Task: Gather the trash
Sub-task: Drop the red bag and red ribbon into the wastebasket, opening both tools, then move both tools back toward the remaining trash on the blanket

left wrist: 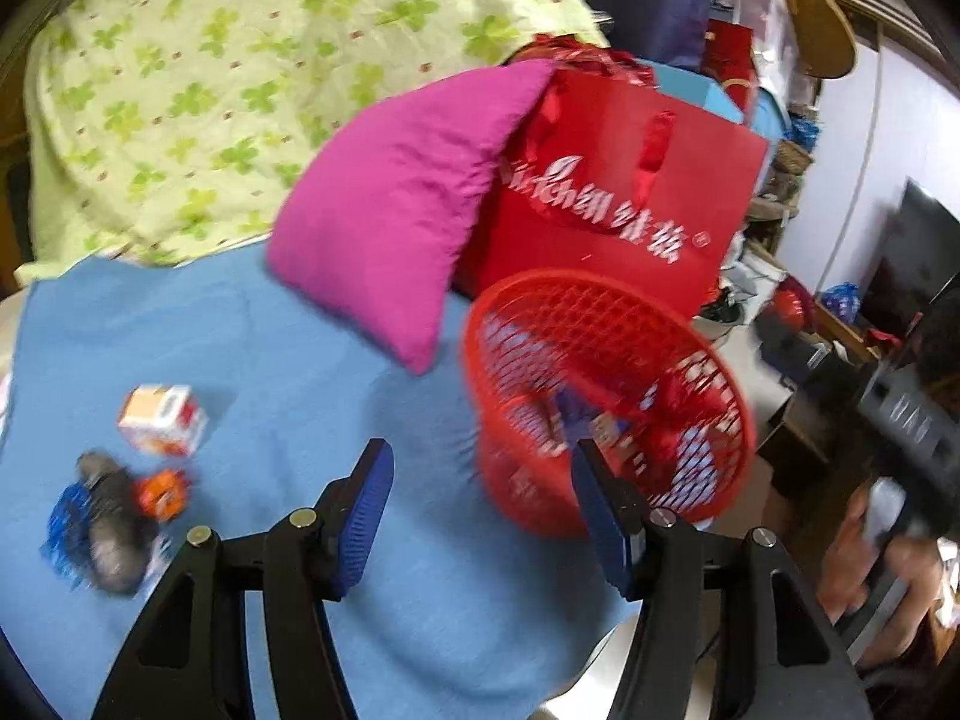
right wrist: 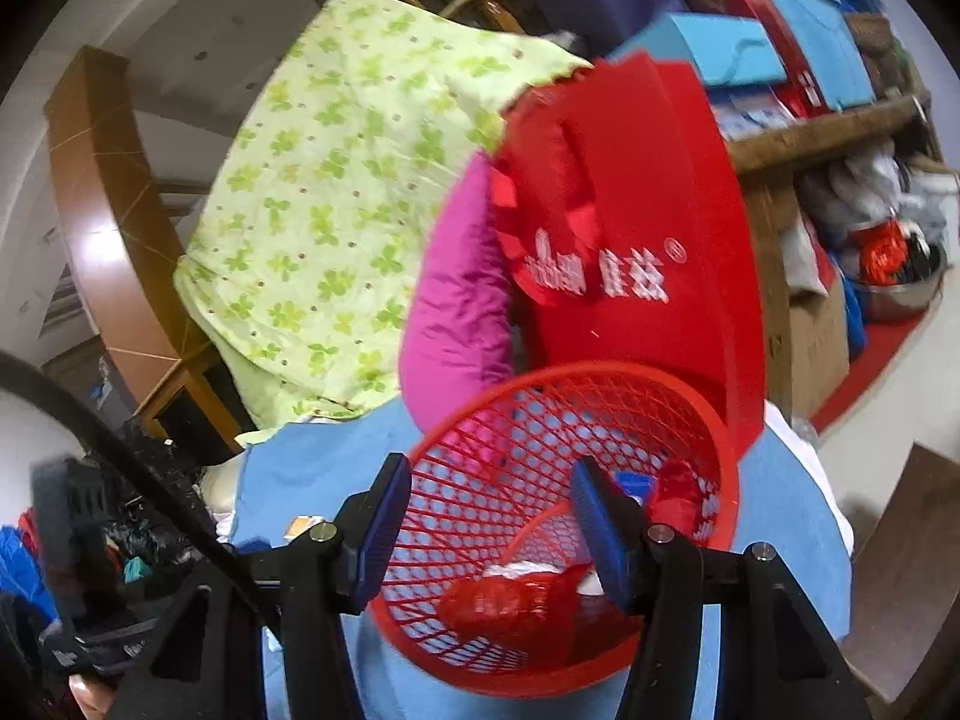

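Observation:
A red mesh basket [left wrist: 606,285] stands tilted near the right edge of the blue-sheeted bed, with red and blue wrappers inside. My left gripper [left wrist: 480,462] is open over the blue sheet just left of the basket, nothing between its blue pads. At the far left lie a small white-and-orange box [left wrist: 162,420], an orange wrapper [left wrist: 162,495], a grey lump [left wrist: 111,522] and a blue wrapper [left wrist: 63,528]. In the right wrist view my right gripper [right wrist: 491,471] hangs open above the basket [right wrist: 540,373]. A crumpled red wrapper [right wrist: 510,606] lies loose in the basket below it.
A magenta pillow [left wrist: 390,210] and a red paper bag [left wrist: 630,192] lean behind the basket, with a green clover quilt [left wrist: 210,90] further back. Right of the bed a person's hand [left wrist: 870,570] shows before cluttered shelves. The blue sheet [left wrist: 300,360] spreads between basket and trash.

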Demonstrator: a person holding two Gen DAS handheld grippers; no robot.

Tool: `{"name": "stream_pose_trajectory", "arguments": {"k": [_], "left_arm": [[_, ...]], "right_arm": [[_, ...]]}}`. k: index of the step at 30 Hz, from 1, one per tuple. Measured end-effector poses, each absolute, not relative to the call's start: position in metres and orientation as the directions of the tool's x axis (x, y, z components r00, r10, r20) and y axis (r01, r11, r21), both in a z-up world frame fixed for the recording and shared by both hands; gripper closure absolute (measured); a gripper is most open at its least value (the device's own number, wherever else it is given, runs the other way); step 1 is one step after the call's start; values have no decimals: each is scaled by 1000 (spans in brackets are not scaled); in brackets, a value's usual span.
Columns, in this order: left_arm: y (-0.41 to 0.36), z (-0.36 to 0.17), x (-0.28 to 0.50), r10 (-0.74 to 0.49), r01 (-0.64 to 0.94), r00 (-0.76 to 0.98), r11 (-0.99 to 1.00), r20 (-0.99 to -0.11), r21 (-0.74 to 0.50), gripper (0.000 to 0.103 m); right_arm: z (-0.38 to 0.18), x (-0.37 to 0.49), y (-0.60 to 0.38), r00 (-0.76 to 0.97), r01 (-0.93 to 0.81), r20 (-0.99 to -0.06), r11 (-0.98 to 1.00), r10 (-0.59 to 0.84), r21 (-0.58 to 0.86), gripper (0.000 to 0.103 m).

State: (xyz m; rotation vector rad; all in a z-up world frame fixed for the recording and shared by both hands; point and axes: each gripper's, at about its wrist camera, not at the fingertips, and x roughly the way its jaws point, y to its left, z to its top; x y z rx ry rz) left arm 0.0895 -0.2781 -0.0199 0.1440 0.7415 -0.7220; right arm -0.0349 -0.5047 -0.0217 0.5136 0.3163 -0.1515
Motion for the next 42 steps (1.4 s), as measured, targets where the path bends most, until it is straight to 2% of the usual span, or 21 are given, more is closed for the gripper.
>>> {"name": "stream_pose_trajectory", "arguments": {"k": [4,9,15,21,27,30,34,38,42], "left_arm": [[-231,-32,86,-505,588,535,798,-678,-130,40],[-156,-54,84,-400,480,584,872,-706,-97,40],[-71,-78,88,-269,320,618,944,-739,-77,40],[-15,-97,93,-224,200,614,972,-757,-125,40],[-3,-105,104,-271,180,601,962,-752,-204,40],[-15,-106,112,-312,183,590,950,-745,-253,28],[-37,-117,130,-351,171,556,935,-753,-310,27],[-57,-126,152,-348,113,543,932,-764,-344,27],[-67,-140,170,-273,52,526,956,-805,-290,27]], "right_arm": [[-9,-34,-481,951,164,-310,881,-21,444,43],[-6,-18,-433,944,76,-326,922,57,381,43],[-24,19,-371,895,-37,-401,928,196,371,43],[-48,52,-309,820,-131,-488,928,299,350,43],[-75,68,-277,764,-143,-554,924,331,355,43],[-82,72,-274,750,-126,-574,922,329,365,43],[-87,72,-275,742,-107,-594,930,311,353,43],[-88,72,-277,741,-90,-606,936,290,339,43],[-89,76,-277,734,-84,-617,940,283,332,43]]}}
